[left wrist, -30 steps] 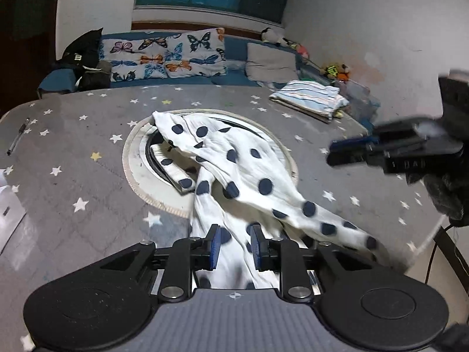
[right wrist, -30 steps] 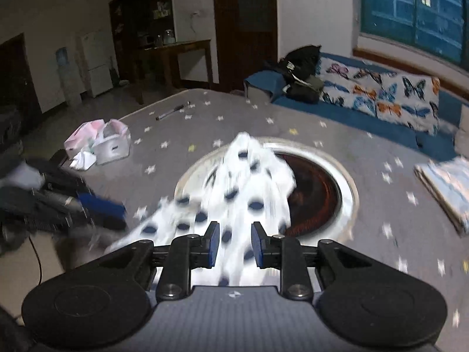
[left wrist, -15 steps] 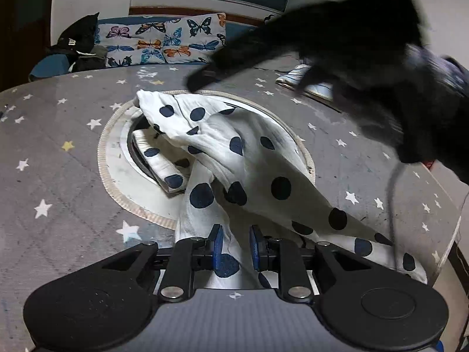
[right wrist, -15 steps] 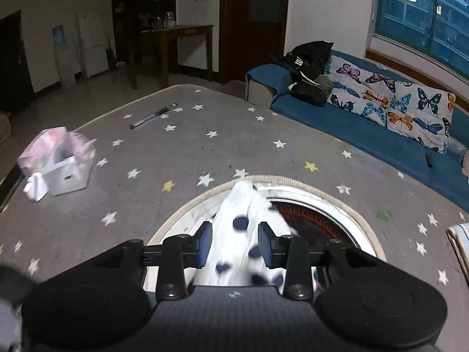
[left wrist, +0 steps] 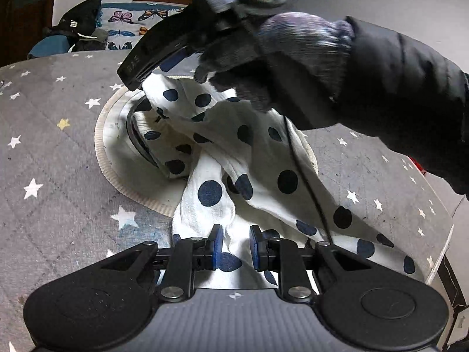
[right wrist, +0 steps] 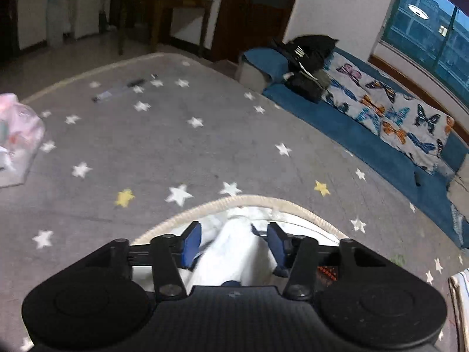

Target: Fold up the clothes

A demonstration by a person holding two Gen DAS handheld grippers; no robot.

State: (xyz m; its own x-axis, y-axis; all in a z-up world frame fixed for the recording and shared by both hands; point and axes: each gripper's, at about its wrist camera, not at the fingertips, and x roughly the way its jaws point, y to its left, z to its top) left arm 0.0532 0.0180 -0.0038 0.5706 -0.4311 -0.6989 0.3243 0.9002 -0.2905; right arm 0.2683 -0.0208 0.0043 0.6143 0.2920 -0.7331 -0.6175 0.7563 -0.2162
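**Right claw now at the far end of the garment, jaws easing apart**

Since a sec ago my right hand has swung across from the near side and now sits over the far end of the polka-dot garment (left wrist: 252,158); left has barely shifted.

Near first: left gripper (left wrist: 234,248) looks nearly shut, pads narrow apart w/ white cloth bunched between them. It reads as a pinch on the near end, tho I can't see the contact cleanly.

Mid: garment lies crumpled across the round opening (left wrist: 102,146) in the star-print table cover (left wrist: 58,190), twisted, one end trailing toward the near-right edge.

Far: right gripper (right wrist: 234,242) is opening, a white fold between the blue pads but, as I read it, not pressed. From the left cam, the gloved hand (left wrist: 263,67) holds it just above the far end.

Handling, my guess: thin, light, floppy fabric, no stiffness, prob slides easily on the cover and droops when lifted. Best hold = a corner or hem at each end, not the bunched middle, so it spreads flat before folding. Folding itself not begun yet.

Beyond: butterfly cushions (right wrist: 390,111) on the blue bench.
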